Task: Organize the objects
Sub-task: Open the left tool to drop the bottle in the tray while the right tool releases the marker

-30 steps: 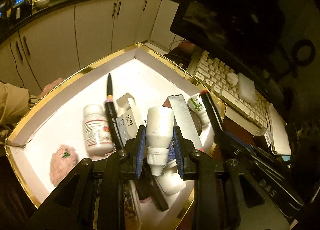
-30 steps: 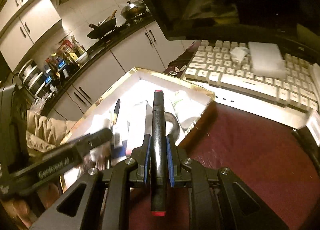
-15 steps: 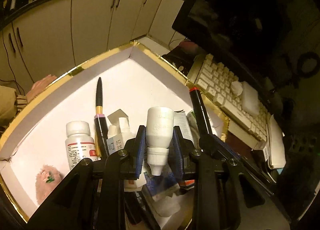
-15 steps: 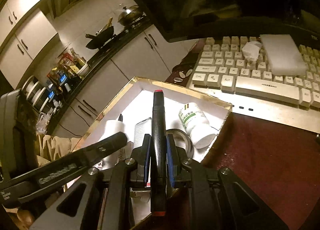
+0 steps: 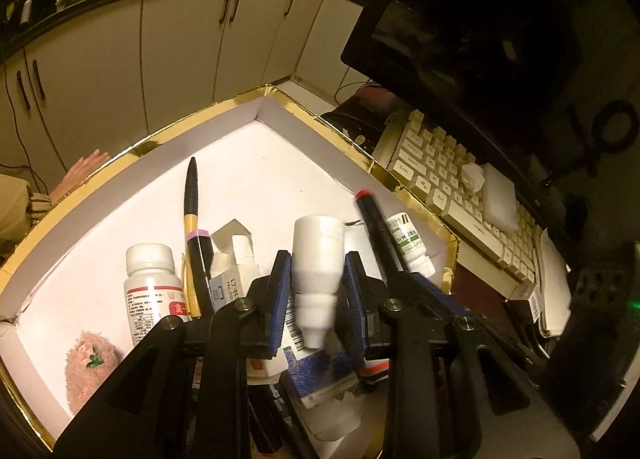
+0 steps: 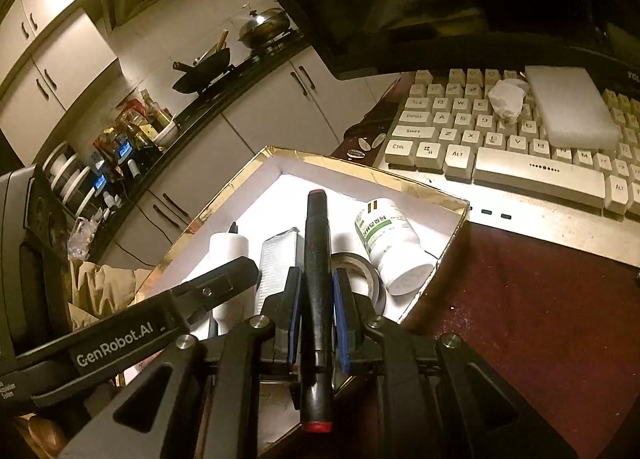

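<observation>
Gold-rimmed box (image 5: 362,157) crowded near edge; left tool (image 5: 318,289) pinches white bottle (image 5: 318,255), right tool (image 6: 316,313) pinches marker (image 6: 317,259)

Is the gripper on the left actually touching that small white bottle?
Touching. The left wrist view shows the left gripper with both blue pads pressed against the white bottle, holding it above the box.

Left gripper (image 5: 319,291) tilts down over the box's near edge, pads (image 5: 280,295) clamped on a white bottle (image 5: 318,259), cap toward the camera. Right gripper (image 6: 317,313) angles down at the box's right corner, pads pinching a black marker (image 6: 318,279) lengthwise. A bare hand (image 5: 82,175) rests past the box's far-left edge.
</observation>
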### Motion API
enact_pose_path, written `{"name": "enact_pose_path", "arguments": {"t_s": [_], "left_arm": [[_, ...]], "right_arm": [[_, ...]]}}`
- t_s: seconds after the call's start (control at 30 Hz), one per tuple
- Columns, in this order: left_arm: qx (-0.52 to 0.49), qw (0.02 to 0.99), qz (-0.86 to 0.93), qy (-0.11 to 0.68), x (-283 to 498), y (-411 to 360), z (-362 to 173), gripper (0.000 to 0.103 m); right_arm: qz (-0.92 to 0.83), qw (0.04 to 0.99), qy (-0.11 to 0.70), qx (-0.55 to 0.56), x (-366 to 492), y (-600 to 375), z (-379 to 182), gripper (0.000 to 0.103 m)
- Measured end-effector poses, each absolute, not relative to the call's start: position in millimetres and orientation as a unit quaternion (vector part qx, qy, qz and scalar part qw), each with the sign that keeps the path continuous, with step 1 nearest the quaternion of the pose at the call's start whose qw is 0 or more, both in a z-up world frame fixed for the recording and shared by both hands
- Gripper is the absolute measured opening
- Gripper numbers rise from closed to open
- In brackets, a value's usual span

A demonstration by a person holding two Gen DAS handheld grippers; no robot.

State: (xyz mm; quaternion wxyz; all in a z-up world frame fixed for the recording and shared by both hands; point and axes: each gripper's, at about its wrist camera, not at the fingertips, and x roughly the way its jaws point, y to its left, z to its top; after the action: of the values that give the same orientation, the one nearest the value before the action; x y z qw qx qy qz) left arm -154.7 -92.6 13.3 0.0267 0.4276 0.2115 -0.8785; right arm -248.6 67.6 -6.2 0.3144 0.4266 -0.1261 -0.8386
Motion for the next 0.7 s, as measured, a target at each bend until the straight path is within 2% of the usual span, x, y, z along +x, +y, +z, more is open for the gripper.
{"name": "enact_pose_path", "arguments": {"t_s": [0.27,0.3,0.33,0.37,0.4,0.43,0.7], "left_arm": [[0.405,0.001,-0.879,0.251,-138,-98,25,0.026],[0.395,-0.004,-0.882,0.257,-133,-97,28,0.035],[0.383,-0.011,-0.885,0.263,-128,-94,32,0.047],[0.369,-0.024,-0.891,0.265,-121,-90,36,0.052],[0.361,-0.032,-0.894,0.264,-117,-87,39,0.058],[0.356,-0.040,-0.897,0.258,-113,-81,41,0.058],[0.363,-0.099,-0.899,0.222,-93,-34,46,0.058]], "right_arm": [[-0.827,0.319,-0.125,0.445,-248,71,-3,0.015],[-0.830,0.319,-0.120,0.441,-246,73,1,0.020],[-0.836,0.315,-0.113,0.435,-242,75,6,0.036],[-0.842,0.311,-0.107,0.426,-237,78,11,0.046],[-0.847,0.313,-0.104,0.418,-231,83,16,0.063],[-0.847,0.317,-0.105,0.413,-225,87,19,0.066],[-0.870,0.305,-0.066,0.381,-160,151,22,0.066]]}}
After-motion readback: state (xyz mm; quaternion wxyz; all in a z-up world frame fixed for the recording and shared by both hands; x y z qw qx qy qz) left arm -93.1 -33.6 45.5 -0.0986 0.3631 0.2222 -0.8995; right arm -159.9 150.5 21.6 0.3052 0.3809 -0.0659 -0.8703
